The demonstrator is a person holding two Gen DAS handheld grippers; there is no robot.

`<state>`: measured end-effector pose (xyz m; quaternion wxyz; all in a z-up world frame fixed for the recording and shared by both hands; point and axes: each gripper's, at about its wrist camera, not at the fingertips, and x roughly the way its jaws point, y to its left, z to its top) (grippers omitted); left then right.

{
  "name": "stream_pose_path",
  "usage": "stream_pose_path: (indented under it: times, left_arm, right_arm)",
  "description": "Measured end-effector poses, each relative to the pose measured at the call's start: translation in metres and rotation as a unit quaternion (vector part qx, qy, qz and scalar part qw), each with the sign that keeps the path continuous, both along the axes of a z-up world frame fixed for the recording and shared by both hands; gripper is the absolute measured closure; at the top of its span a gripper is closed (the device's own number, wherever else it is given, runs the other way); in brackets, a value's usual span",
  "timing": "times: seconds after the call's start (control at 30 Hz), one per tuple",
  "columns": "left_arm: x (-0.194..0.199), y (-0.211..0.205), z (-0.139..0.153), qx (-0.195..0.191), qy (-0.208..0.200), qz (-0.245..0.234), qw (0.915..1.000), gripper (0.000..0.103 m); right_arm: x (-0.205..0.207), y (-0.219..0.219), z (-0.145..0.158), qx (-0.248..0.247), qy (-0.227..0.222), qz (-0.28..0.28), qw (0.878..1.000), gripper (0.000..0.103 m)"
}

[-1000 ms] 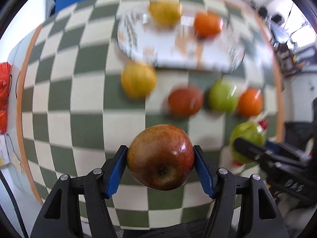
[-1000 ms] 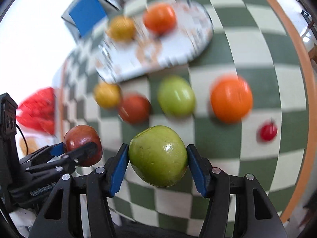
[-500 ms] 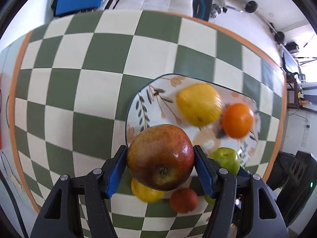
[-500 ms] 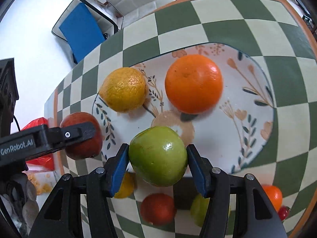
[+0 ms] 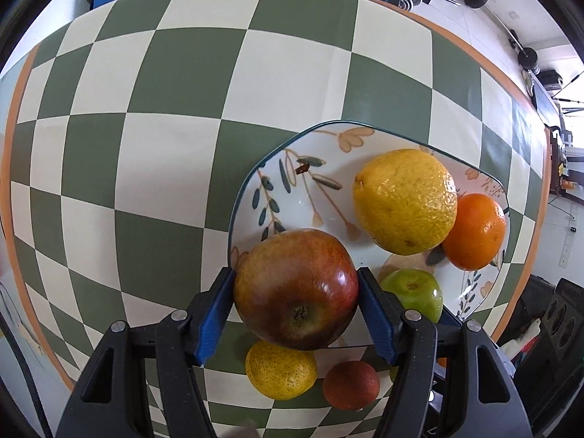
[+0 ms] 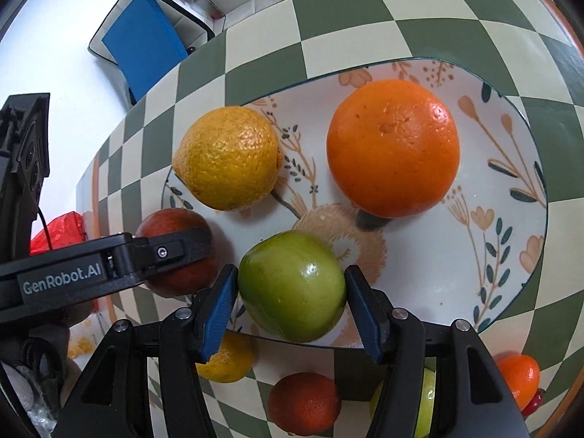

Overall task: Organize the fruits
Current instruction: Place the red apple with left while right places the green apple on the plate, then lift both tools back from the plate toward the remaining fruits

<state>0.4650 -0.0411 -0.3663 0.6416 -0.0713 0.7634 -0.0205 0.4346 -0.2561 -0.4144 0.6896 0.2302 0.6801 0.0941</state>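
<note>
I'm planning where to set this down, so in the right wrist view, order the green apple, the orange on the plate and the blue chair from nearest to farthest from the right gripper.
1. Green apple, clamped in the right gripper.
2. Orange, beyond it on the plate, right side.
3. Blue chair, off the table, upper left.

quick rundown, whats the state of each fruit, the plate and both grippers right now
left gripper: shut on red apple
red apple: held over the plate's near edge
right gripper: shut on green apple
green apple: held over the plate
plate: on the table, holding two fruits
yellow citrus: resting on the plate
orange: resting on the plate
small yellow citrus: on the table, off the plate
dark red fruit: on the table, off the plate
</note>
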Motion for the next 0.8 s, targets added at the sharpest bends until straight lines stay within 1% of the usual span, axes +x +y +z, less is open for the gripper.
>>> stream_pose_path:
  times: [0.03, 0.07, 0.1, 0.13, 0.17, 0.23, 0.27, 0.3, 0.43, 0.47, 0.53, 0.6, 0.67, 0.8]
  left_arm:
    - [-0.001, 0.001, 0.001, -0.003, -0.002, 0.003, 1.0000, 0.038]
    - [-0.001, 0.003, 0.003, -0.011, -0.002, 0.007, 0.9999, 0.036]
    - [-0.001, 0.004, 0.004, -0.016, 0.000, 0.009, 0.9998, 0.033]
    - [-0.002, 0.004, 0.006, -0.014, 0.000, 0.008, 0.9999, 0.025]
    - [-0.004, 0.004, 0.008, -0.003, -0.005, 0.003, 1.0000, 0.019]
    - [-0.008, 0.003, 0.014, 0.017, -0.021, -0.008, 0.9996, 0.017]
    - [-0.011, 0.003, 0.017, 0.018, -0.024, -0.009, 0.9995, 0.017]
    - [-0.014, 0.003, 0.018, 0.018, -0.026, -0.008, 0.9995, 0.016]
    - [-0.034, 0.002, 0.033, 0.033, -0.054, -0.014, 0.9979, 0.016]
    - [-0.040, 0.001, 0.038, 0.036, -0.062, -0.015, 0.9973, 0.016]
    - [-0.049, 0.001, 0.050, 0.043, -0.081, -0.017, 0.9957, 0.016]
    - [-0.061, -0.002, 0.063, 0.058, -0.104, -0.022, 0.9927, 0.016]
    - [-0.075, -0.007, 0.077, 0.082, -0.128, -0.031, 0.9879, 0.016]
    - [-0.099, -0.007, 0.105, 0.096, -0.166, -0.045, 0.9804, 0.016]
  right_arm:
    - [0.000, 0.000, 0.001, 0.002, 0.000, 0.000, 1.000, 0.035]
    - [-0.001, -0.002, 0.004, 0.003, 0.000, -0.001, 1.000, 0.028]
    - [-0.002, -0.003, 0.007, 0.000, -0.002, 0.000, 1.000, 0.025]
    - [-0.003, -0.004, 0.010, -0.004, -0.002, 0.002, 1.000, 0.025]
    - [-0.005, -0.005, 0.013, -0.008, -0.002, 0.004, 1.000, 0.025]
    - [-0.010, -0.009, 0.021, -0.024, -0.004, 0.010, 1.000, 0.019]
    - [-0.012, -0.010, 0.024, -0.034, -0.007, 0.012, 0.999, 0.014]
    - [-0.015, -0.013, 0.029, -0.047, -0.012, 0.014, 0.999, 0.010]
    - [-0.028, -0.029, 0.048, -0.095, -0.029, 0.013, 0.995, 0.007]
    - [-0.031, -0.032, 0.054, -0.115, -0.037, 0.014, 0.993, 0.006]
    - [-0.040, -0.042, 0.064, -0.138, -0.048, 0.014, 0.989, 0.006]
    - [-0.048, -0.047, 0.075, -0.168, -0.059, 0.016, 0.984, 0.006]
    - [-0.056, -0.053, 0.085, -0.183, -0.068, 0.017, 0.981, 0.006]
    - [-0.075, -0.058, 0.110, -0.196, -0.088, 0.017, 0.976, 0.006]
